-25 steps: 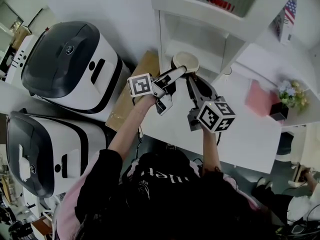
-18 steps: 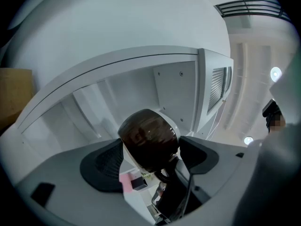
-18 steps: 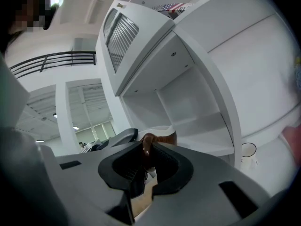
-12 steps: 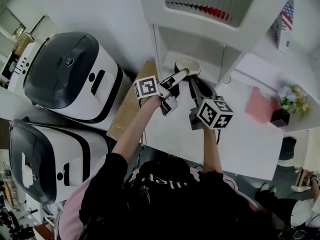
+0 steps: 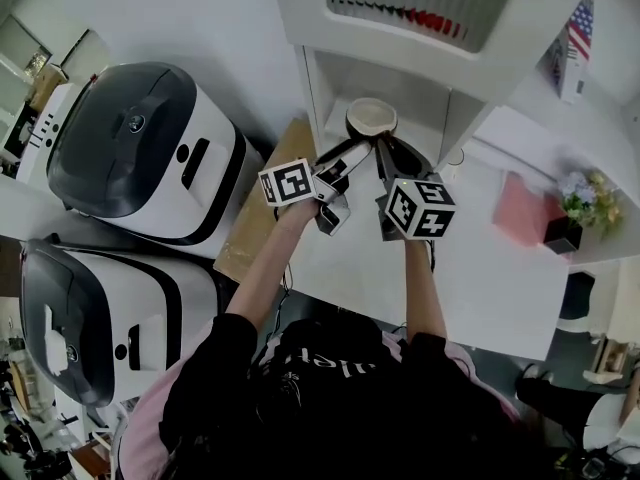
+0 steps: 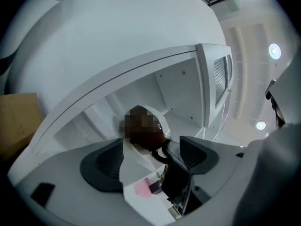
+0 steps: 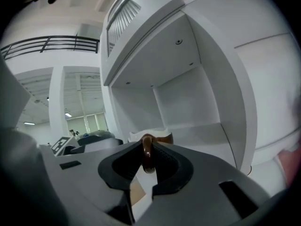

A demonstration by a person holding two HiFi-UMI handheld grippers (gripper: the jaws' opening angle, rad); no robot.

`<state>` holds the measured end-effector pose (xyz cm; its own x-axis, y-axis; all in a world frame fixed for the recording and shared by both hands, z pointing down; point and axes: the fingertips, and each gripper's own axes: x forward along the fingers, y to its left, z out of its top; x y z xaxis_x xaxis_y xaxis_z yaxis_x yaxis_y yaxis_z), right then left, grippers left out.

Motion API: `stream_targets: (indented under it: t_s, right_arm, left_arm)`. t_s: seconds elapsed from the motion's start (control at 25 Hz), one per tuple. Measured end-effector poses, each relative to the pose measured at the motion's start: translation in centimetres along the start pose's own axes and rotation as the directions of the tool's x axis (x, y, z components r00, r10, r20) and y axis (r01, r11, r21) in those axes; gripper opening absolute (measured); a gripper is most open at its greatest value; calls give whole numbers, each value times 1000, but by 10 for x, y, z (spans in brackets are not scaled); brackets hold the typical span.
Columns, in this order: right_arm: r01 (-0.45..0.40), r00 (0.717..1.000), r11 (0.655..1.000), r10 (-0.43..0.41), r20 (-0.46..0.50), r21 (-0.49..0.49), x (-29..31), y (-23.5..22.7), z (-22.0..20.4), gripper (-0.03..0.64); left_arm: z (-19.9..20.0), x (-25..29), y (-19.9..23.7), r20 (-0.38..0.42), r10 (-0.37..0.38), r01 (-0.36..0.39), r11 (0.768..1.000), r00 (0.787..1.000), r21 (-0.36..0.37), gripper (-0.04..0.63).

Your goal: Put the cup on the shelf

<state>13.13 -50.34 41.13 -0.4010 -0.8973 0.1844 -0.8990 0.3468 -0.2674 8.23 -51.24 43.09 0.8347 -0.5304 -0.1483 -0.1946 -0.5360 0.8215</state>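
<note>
Head view looks steeply down on the white shelf point(image 5: 400, 78). Both gripper views look closely along their jaws into its opening; all share the cup point(image 5: 371, 118).

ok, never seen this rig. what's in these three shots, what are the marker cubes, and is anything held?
A person holds a two-jaw gripper in each hand; the marker cubes are part of them. The head view looks down from the person's head; the other two cameras ride on the grippers, looking along their jaws. The right gripper has its jaws shut on the handle of a brown ceramic cup with a pale inside, at the open lower compartment of the white shelf unit. The left gripper is open and empty beside it. On the white desk lie a flat pink item and a small potted flower.
</note>
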Motion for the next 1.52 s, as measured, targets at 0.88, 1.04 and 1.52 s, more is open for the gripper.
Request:
stream_targets:
  t_s: [0.88,1.04,1.52]
  right_arm:
    - [80,986,995,-88,-140,-62,70,-5,-8,95]
    - [116,986,991,-123,-109,-63,53,-7,-1,132]
    - [-9,995,999,4,-98,-48,-53,60,-24,138]
  left_arm:
    - [-38,-135,-29,43,98,-102,991,994,90,370]
    - [-39,-144,-40,41,90,-95,989,995,117,370]
    - [-63,-176,-96,-34,55,-42,956,998,291,370]
